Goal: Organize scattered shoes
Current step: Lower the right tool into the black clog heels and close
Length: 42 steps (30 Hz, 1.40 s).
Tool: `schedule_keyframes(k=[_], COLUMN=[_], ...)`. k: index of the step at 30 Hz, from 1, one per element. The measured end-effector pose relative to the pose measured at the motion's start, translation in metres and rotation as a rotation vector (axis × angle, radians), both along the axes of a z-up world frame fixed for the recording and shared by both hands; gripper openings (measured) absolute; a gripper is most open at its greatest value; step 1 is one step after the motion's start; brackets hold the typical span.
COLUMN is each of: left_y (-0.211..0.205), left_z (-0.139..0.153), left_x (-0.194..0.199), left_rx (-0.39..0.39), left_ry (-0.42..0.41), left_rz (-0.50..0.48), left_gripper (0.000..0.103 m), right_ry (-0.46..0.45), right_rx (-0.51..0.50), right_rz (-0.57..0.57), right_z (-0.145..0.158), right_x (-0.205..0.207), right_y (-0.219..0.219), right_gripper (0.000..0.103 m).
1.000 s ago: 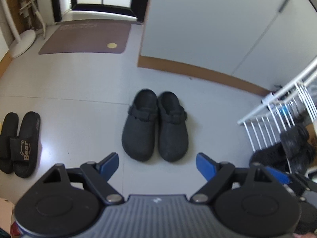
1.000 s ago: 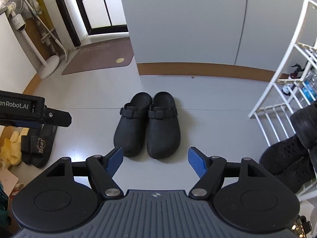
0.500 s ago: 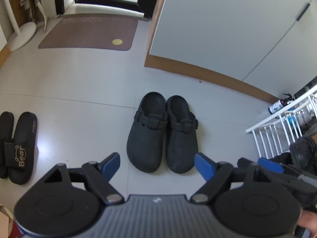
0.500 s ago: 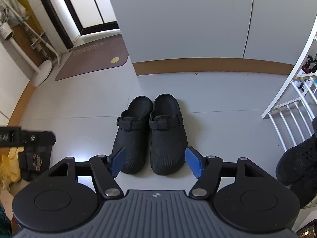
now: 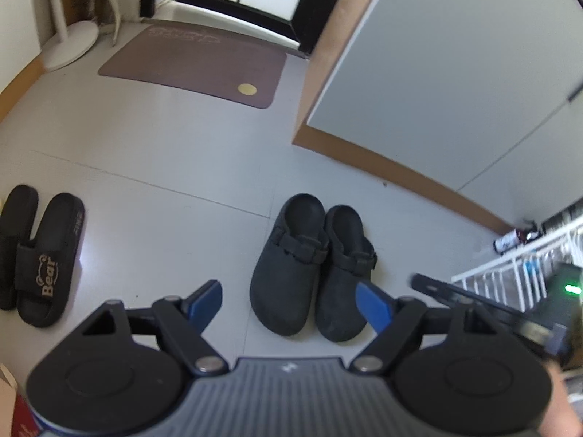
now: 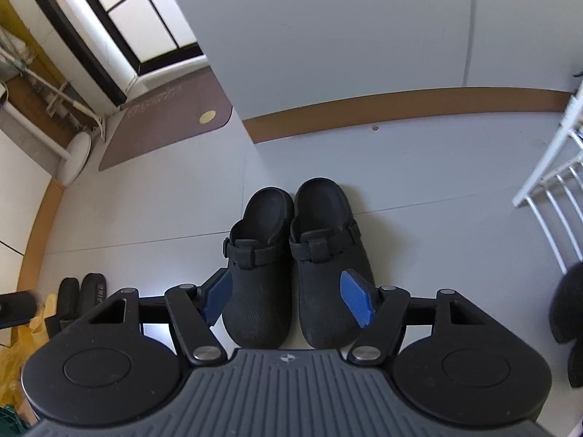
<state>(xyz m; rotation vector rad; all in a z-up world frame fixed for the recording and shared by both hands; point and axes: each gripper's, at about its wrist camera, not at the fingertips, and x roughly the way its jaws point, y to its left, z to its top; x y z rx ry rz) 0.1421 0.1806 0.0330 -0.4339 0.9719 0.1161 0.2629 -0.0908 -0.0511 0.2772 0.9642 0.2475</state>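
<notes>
On grey floor [image 6: 437,240] near the cabinet, black clogs [image 6: 295,255] sit paired, toes toward us. Right gripper [image 6: 288,300] straddles both toes, jaws apart, no contact — likely grabbing the pair together. Left gripper [image 5: 291,304] open, empty, offset.

Clogs [image 6: 291,262] matt, fine-ribbed black; floor [image 6: 145,196] smooth, glossy grey.

My left tongs [image 5: 289,300] and right tongs [image 6: 288,300] both angle downward, blue pads apart, apparently gripping nothing.
</notes>
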Motion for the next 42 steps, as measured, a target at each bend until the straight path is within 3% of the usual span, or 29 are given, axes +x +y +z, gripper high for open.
schedule_keyframes(k=[4, 8, 12, 16, 20, 26, 28, 34, 38, 39, 42], left_y=[0.001, 0.011, 0.035, 0.048, 0.061, 0.061, 0.063, 0.077, 0.076, 0.075, 0.074], left_z=[0.011, 0.010, 0.000, -0.003, 0.008, 0.018, 0.017, 0.021, 0.020, 0.020, 0.021], left_x=[-0.007, -0.008, -0.004, -0.006, -0.015, -0.022, -0.023, -0.030, -0.027, -0.026, -0.026], left_rx=[0.033, 0.081, 0.077, 0.080, 0.048, 0.071, 0.068, 0.060, 0.049, 0.048, 0.056], left_ry=[-0.032, -0.035, -0.003, 0.014, -0.014, -0.046, -0.039, -0.061, -0.058, -0.057, -0.056], left_rz=[-0.008, 0.004, 0.060, 0.067, 0.076, 0.062, 0.046, 0.087, 0.079, 0.073, 0.069], left_gripper=[0.082, 0.081, 0.066, 0.065, 0.065, 0.065, 0.065, 0.067, 0.067, 0.067, 0.067], right_ry=[0.066, 0.088, 0.103, 0.114, 0.127, 0.147, 0.156, 0.130, 0.195, 0.198, 0.198], right_rx=[-0.009, -0.035, -0.024, -0.049, -0.054, -0.079, -0.079, -0.179, -0.217, -0.233, -0.280], right_rz=[0.002, 0.001, 0.001, 0.024, 0.037, 0.033, 0.026, 0.029, 0.053, 0.067, 0.102], right_z=[-0.029, -0.047, -0.062, -0.075, -0.094, -0.122, -0.128, -0.139, -0.151, -0.153, -0.155], right_x=[0.038, 0.060, 0.082, 0.099, 0.116, 0.134, 0.137, 0.147, 0.154, 0.154, 0.155], right_y=[0.022, 0.036, 0.044, 0.053, 0.060, 0.072, 0.076, 0.097, 0.102, 0.104, 0.108], right_gripper=[0.058, 0.056, 0.044, 0.029, 0.029, 0.030, 0.039, 0.039, 0.039, 0.039, 0.024])
